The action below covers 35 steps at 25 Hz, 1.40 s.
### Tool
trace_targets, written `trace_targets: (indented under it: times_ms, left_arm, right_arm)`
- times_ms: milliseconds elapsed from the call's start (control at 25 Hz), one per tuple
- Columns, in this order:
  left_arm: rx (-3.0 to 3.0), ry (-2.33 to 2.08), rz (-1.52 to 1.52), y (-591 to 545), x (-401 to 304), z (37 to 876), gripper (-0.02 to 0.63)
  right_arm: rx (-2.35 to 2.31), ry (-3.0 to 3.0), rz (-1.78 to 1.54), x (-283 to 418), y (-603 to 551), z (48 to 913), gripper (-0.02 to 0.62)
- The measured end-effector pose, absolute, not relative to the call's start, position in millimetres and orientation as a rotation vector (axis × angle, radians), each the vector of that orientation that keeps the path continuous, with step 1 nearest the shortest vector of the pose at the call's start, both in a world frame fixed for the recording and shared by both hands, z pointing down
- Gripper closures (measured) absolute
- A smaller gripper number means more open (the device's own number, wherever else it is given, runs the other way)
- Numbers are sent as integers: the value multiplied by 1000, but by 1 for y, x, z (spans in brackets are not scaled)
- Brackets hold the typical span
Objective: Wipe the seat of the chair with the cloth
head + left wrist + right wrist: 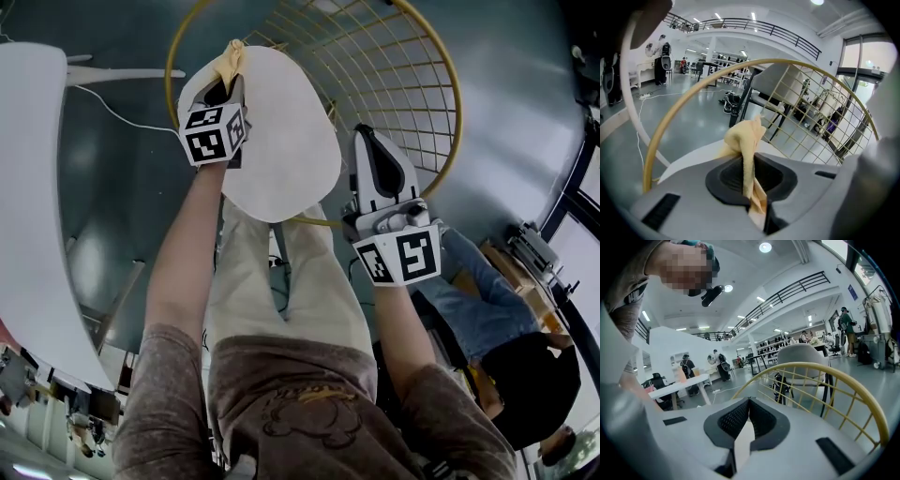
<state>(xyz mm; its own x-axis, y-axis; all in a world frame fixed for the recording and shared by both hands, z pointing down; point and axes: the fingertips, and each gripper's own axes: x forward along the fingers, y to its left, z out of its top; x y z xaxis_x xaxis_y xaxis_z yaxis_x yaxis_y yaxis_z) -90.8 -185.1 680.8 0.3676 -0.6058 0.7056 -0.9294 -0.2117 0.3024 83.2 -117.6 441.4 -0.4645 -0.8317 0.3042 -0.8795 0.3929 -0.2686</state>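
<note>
From the head view, the left gripper reaches out over the far left part of the chair's white seat. A crumpled yellow cloth sticks out past its tips at the seat's far edge. The right gripper is just beside the seat's right edge, above the yellow wire chair back, which lies flat around and beyond the seat. The two grippers are well apart. A white table fills the left side, a thin cable runs over the grey floor, and a seated person in jeans is at the lower right.

In the left gripper view, the jaws are clamped on the cloth, which runs down between the dark pads and bunches up above them. The pale seat shows just beyond the jaws on the left. The chair back's yellow hoop arches over it, with its grid to the right. A grey chair stands farther off on the floor.

In the right gripper view, the jaws meet at their tips with nothing between them. A pale surface shows through the narrow gap lower down. The yellow wire back curves across the right side. People stand by a long desk in the distance.
</note>
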Motion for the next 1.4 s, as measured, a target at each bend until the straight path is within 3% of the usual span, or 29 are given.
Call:
trace_targets:
  times_ms: [640,880,1400]
  left_arm:
    - [2024,-892,548,-157,36,685,560]
    - [2020,-919,445,-152,9,662,560]
    - [1874,-1176,281,-120,-115,627,560]
  right_arm:
    - [1629,-2465,639,105,-99,451,571]
    - [1609,-2462,637,104,-98,456,571]
    - [1571,-2481,620,79,-103,458,571]
